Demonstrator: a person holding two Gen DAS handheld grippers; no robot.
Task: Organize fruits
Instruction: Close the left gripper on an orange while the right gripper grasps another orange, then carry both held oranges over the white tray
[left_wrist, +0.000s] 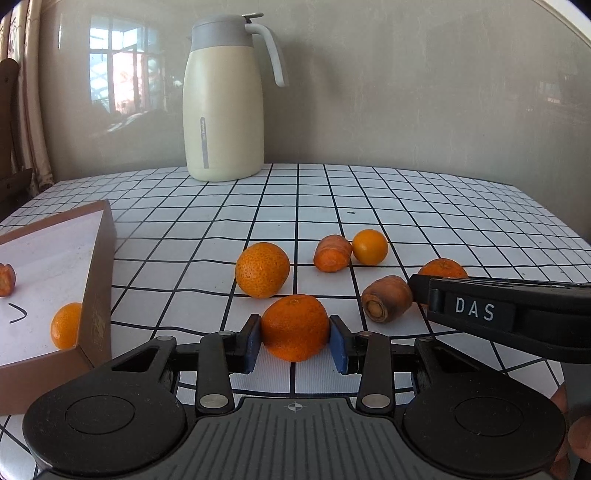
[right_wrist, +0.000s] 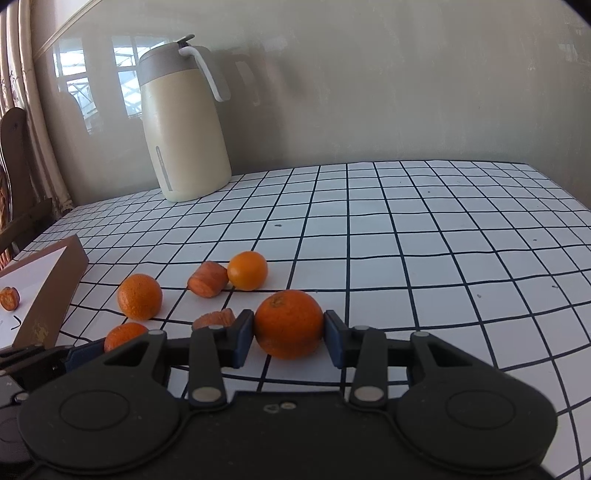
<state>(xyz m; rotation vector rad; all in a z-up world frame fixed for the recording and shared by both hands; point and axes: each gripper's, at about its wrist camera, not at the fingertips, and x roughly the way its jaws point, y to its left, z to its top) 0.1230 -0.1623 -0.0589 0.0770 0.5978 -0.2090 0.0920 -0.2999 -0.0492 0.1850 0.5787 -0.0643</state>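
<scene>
My left gripper (left_wrist: 294, 339) is shut on a mandarin (left_wrist: 294, 317), with both blue pads pressed to its sides, low over the checked tablecloth (left_wrist: 332, 206). My right gripper (right_wrist: 288, 334) is shut on another mandarin (right_wrist: 288, 315) in the same way. That second fruit (left_wrist: 443, 266) shows behind the right gripper's black finger in the left wrist view. At the left stands a brown box (left_wrist: 99, 280) with a white floor, holding a mandarin (left_wrist: 66, 325) and a carrot piece (left_wrist: 6, 280).
Loose on the cloth lie a mandarin (left_wrist: 262, 269), a carrot piece (left_wrist: 332, 253), a small smooth orange (left_wrist: 369, 246) and a second carrot piece (left_wrist: 386, 298) just beside the right gripper. A cream thermos jug (left_wrist: 223, 99) stands at the back by the wall.
</scene>
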